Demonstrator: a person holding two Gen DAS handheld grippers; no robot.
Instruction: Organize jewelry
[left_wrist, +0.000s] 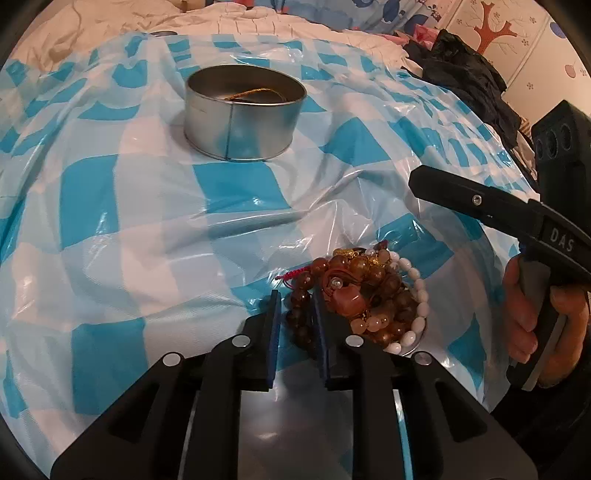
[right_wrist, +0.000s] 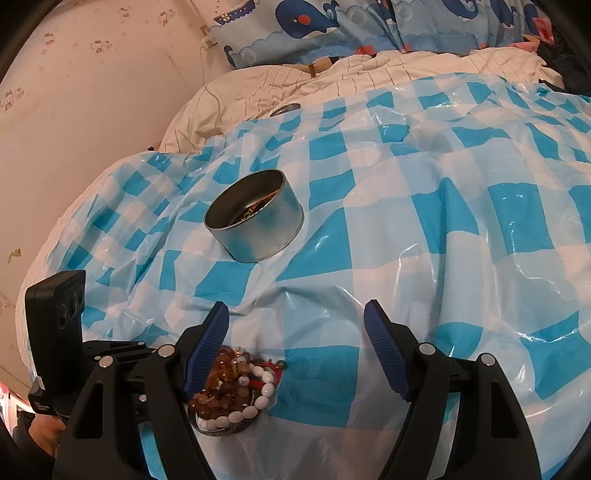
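The round metal tin (left_wrist: 245, 112) stands upright and open on the checked plastic sheet (left_wrist: 129, 206), to the left and farther back, with a gold chain (left_wrist: 251, 93) lying inside against its wall. Nearer, the left tool (left_wrist: 295, 314) has its blue-padded fingers narrowed around a strand of dark brown beads (left_wrist: 300, 306) at the left edge of the jewelry pile (left_wrist: 365, 295); whether the pads actually press the beads cannot be told. The pile is a tangle of amber and reddish-brown bead bracelets, a white bead bracelet (left_wrist: 415, 317) curving along its right side, a red cord and small gold pieces, heaped in a shallow clear dish. To the right, the right tool (right_wrist: 295, 328) is spread wide and holds nothing, its left finger just beside the pile. The sheet is glossy, wrinkled, blue and white, spread over a bed with a cream quilt (right_wrist: 332, 81); whale-print fabric (right_wrist: 332, 22) lies behind, and pale patterned wallpaper covers the wall.
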